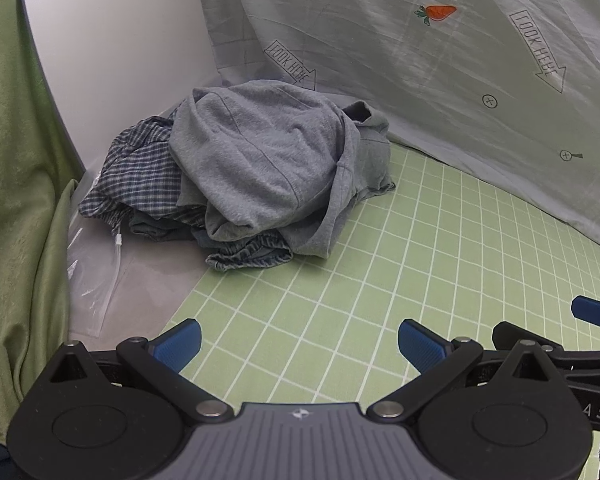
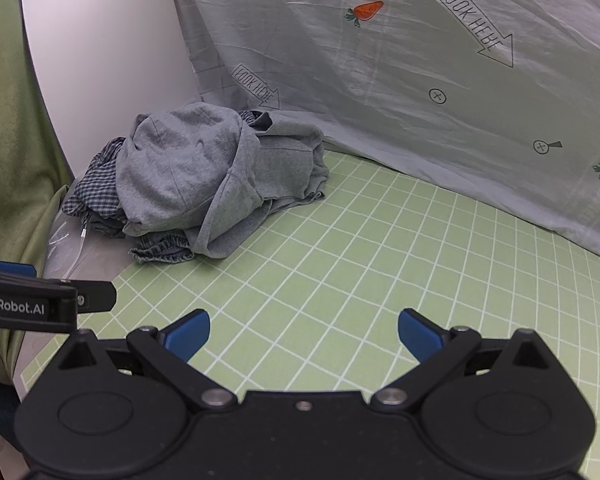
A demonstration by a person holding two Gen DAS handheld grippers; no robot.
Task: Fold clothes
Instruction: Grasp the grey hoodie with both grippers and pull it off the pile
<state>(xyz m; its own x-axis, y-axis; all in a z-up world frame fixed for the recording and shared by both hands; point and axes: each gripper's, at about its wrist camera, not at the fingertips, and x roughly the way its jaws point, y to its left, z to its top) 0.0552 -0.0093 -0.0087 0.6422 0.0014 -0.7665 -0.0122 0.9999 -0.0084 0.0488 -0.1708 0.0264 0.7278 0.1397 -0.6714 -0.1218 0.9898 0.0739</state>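
A pile of crumpled clothes lies at the far left of the green grid mat (image 1: 380, 280). A grey T-shirt (image 1: 268, 164) lies on top, over a blue checked garment (image 1: 140, 176) and a denim piece (image 1: 248, 256). The same pile shows in the right wrist view, with the grey T-shirt (image 2: 188, 172) on top. My left gripper (image 1: 298, 344) is open and empty, low over the mat, well short of the pile. My right gripper (image 2: 304, 332) is open and empty, beside the left one, also short of the pile.
A grey sheet (image 1: 440, 60) printed with carrots and arrows hangs behind the mat. A white panel (image 1: 112, 60) and a green curtain (image 1: 16, 200) stand at the left. A clear plastic bag (image 1: 92, 280) lies left of the pile.
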